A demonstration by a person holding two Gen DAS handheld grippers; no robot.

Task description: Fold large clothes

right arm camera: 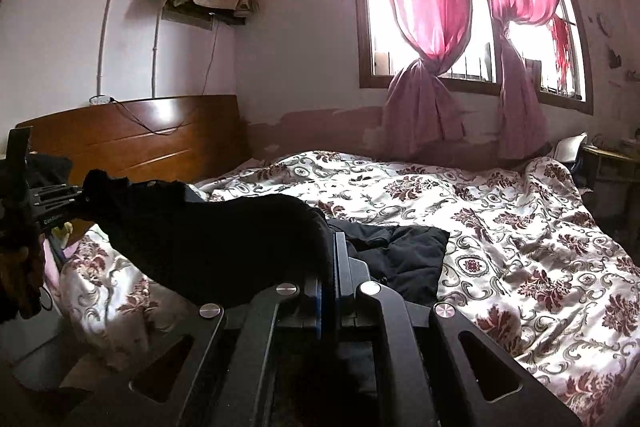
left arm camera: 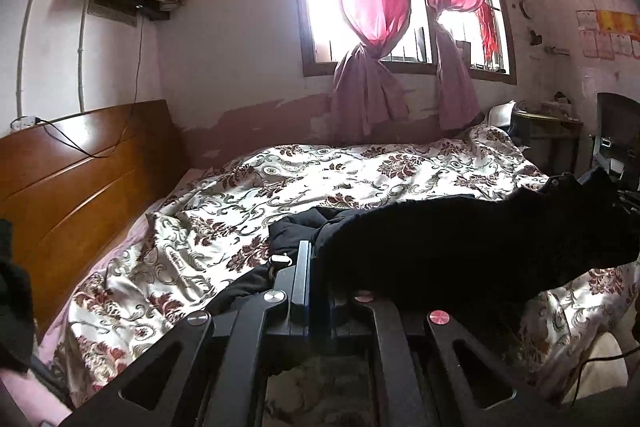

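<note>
Left tool [left arm camera: 310,267] and right tool [right arm camera: 334,259] are each pinching a soft, matte black garment [left arm camera: 460,239], sagging above the glossy floral bedspread [left arm camera: 200,227].

Bed [left arm camera: 120,267]: wide, with a brown wooden headboard [left arm camera: 72,179] at one end, standing along the wall beneath the window. Covering: glossy cream floral quilt [right arm camera: 500,227] with dark red flower clusters and grey scrollwork, rumpled, spread over nearly the whole surface; a pink sheet [left arm camera: 24,395] shows at the near edge. Lying on the quilt: part of a black garment [right arm camera: 400,255], crumpled, near the front edge.
</note>
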